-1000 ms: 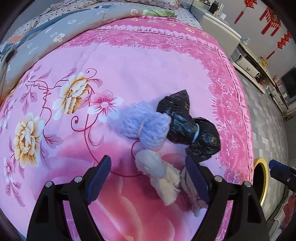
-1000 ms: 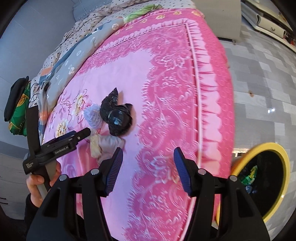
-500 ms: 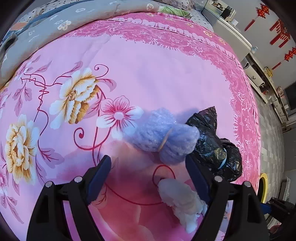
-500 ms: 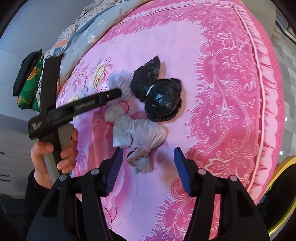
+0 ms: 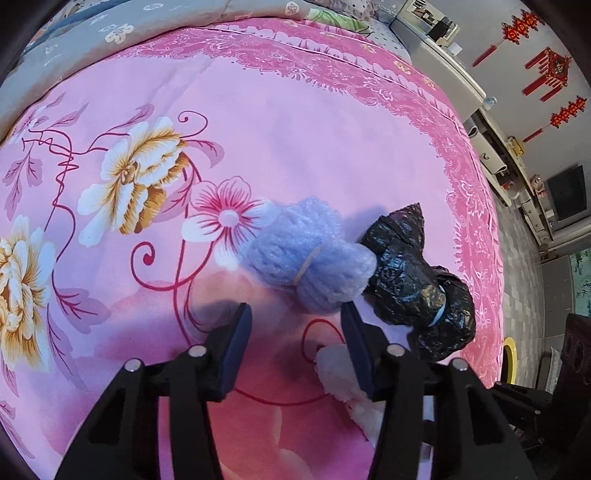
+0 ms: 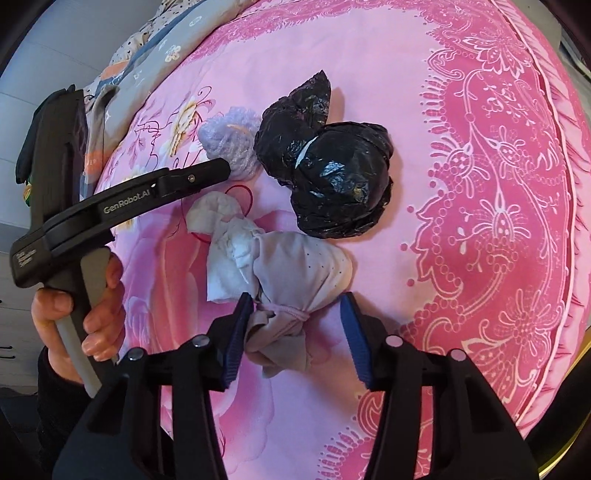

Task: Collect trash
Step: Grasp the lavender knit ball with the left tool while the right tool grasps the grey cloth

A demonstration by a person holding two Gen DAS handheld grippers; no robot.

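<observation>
Three trash bundles lie together on the pink floral bedspread (image 5: 295, 129). A pale blue bubble-wrap bundle (image 5: 314, 258) tied with a rubber band sits just ahead of my open left gripper (image 5: 295, 332). A black plastic bag bundle (image 5: 417, 284) lies to its right, also in the right wrist view (image 6: 332, 177). A grey-white cloth bundle (image 6: 280, 266) lies between the open jaws of my right gripper (image 6: 295, 325); its knotted tail sits between the fingertips. The bubble-wrap bundle (image 6: 232, 144) shows behind the left gripper's body (image 6: 122, 203).
A yellow-rimmed bin (image 5: 511, 362) stands on the tiled floor off the bed's right edge. A grey patterned quilt (image 5: 110, 33) lies at the bed's far side. A low cabinet (image 5: 443, 48) and TV unit line the far wall.
My left gripper has moved forward toward the bubble-wrap bundle and its jaws have narrowed. My right gripper has moved in over the bed, so the cloth bundle now sits between its jaws.
</observation>
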